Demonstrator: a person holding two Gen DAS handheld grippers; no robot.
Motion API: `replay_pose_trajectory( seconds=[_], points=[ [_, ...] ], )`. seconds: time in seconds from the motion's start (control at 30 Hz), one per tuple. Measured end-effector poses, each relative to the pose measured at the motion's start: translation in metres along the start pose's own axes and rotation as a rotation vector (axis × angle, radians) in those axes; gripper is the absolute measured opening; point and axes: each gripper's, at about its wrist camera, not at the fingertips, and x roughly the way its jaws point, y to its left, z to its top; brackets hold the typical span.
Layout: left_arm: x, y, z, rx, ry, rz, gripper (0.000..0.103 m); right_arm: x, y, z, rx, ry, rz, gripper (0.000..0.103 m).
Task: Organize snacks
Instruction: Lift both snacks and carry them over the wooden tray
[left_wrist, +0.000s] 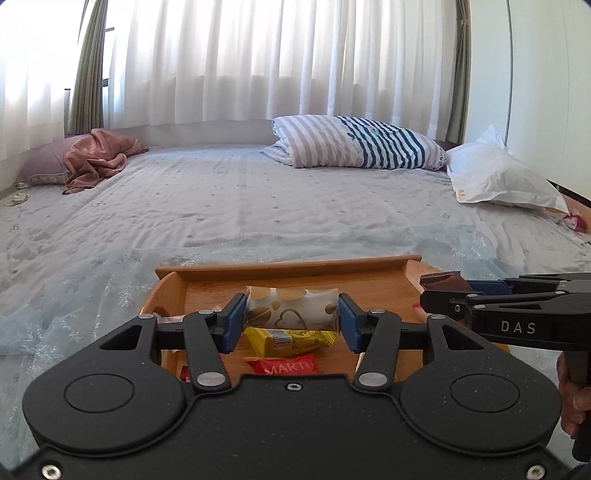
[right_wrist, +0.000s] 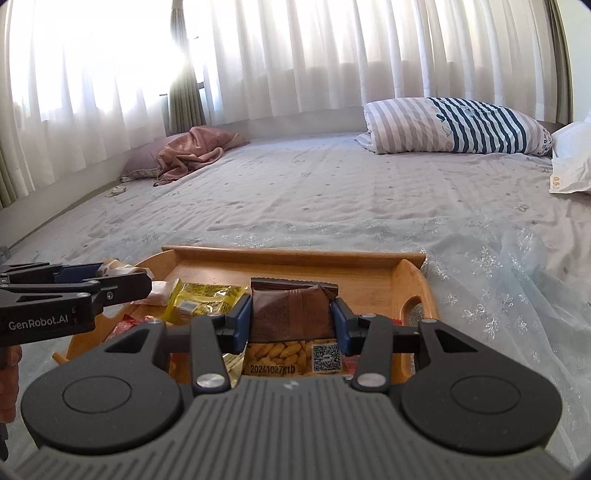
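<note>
A wooden tray (left_wrist: 288, 267) (right_wrist: 295, 258) lies on the bed and holds several snack packets. My left gripper (left_wrist: 291, 314) is shut on a white packet with gold hearts (left_wrist: 291, 308), held over the tray; it shows at the left of the right wrist view (right_wrist: 110, 267). My right gripper (right_wrist: 291, 319) is shut on a brown packet (right_wrist: 291, 314), also seen at the right of the left wrist view (left_wrist: 443, 282). Below lie a yellow packet (left_wrist: 291, 339) (right_wrist: 203, 297), a red packet (left_wrist: 282, 365) and an orange snack bag with a QR code (right_wrist: 291, 356).
The bed sheet (left_wrist: 258, 206) spreads behind the tray. A striped pillow (left_wrist: 354, 142), a white pillow (left_wrist: 498, 177) and a pink cloth (left_wrist: 99, 158) lie far back. White curtains hang behind. A small red item (left_wrist: 574, 221) lies at the right edge.
</note>
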Motion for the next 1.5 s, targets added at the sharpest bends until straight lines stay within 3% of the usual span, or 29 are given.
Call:
replay_pose_trajectory(
  seconds=[0.37, 0.93, 1.17, 1.5],
  points=[
    [0.045, -0.006, 0.021, 0.013, 0.013, -0.011, 0.050, 0.035, -0.022, 0.017, 0.010, 0.018, -0.028, 0.051],
    [0.131, 0.082, 0.030, -0.042, 0.128, 0.090, 0.050, 0.113, 0.000, 0.034, 0.005, 0.137, 0.024, 0.051],
    [0.157, 0.092, 0.028, -0.045, 0.174, 0.072, 0.050, 0.133, 0.004, 0.030, -0.017, 0.183, 0.010, 0.051],
    [0.174, 0.095, 0.024, -0.025, 0.208, 0.106, 0.050, 0.146, 0.011, 0.028, -0.024, 0.207, 0.020, 0.051]
  ],
)
